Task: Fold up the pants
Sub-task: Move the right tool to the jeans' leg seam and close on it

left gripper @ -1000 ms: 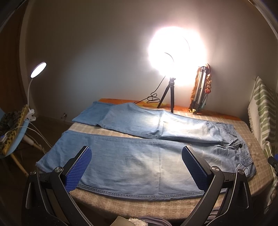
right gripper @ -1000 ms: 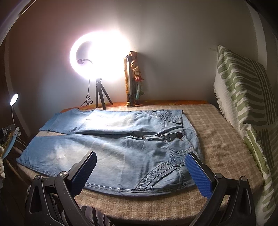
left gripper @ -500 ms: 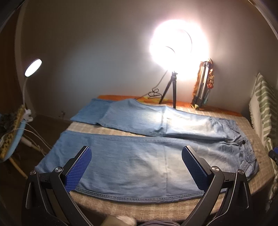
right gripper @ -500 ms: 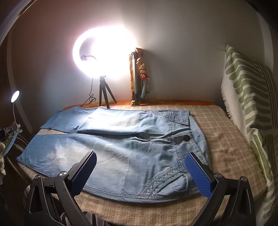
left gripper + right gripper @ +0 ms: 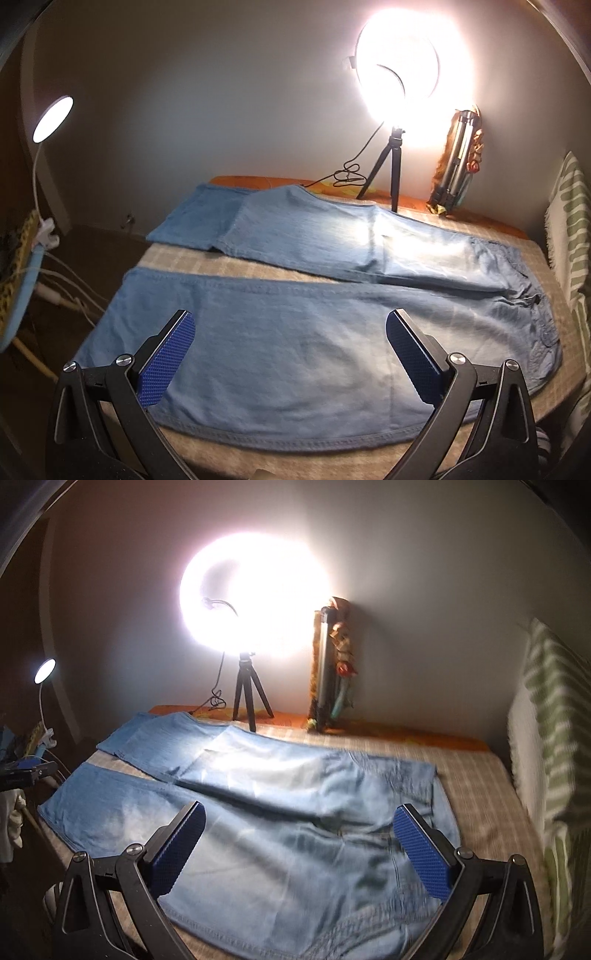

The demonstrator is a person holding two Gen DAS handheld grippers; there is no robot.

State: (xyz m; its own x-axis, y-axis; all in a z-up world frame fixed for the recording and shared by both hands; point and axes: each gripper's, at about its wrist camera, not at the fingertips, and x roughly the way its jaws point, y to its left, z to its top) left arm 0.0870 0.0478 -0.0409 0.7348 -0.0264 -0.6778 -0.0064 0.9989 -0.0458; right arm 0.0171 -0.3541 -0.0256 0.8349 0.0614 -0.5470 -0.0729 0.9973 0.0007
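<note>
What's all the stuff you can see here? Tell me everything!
jeans: one pair, light blue, spread flat on the bed, legs apart
bed cover: one, beige check, under the jeans
ring light: one, bright white, on a black tripod at the back
folded tripod: one, silver, leaning on the wall beside the ring light
desk lamp: one, white, lit, off the bed's left side
blanket: one, green and white, along the right edge
left gripper: one, black with blue pads, open above the near leg
right gripper: one, black with blue pads, open above the waist end
</note>
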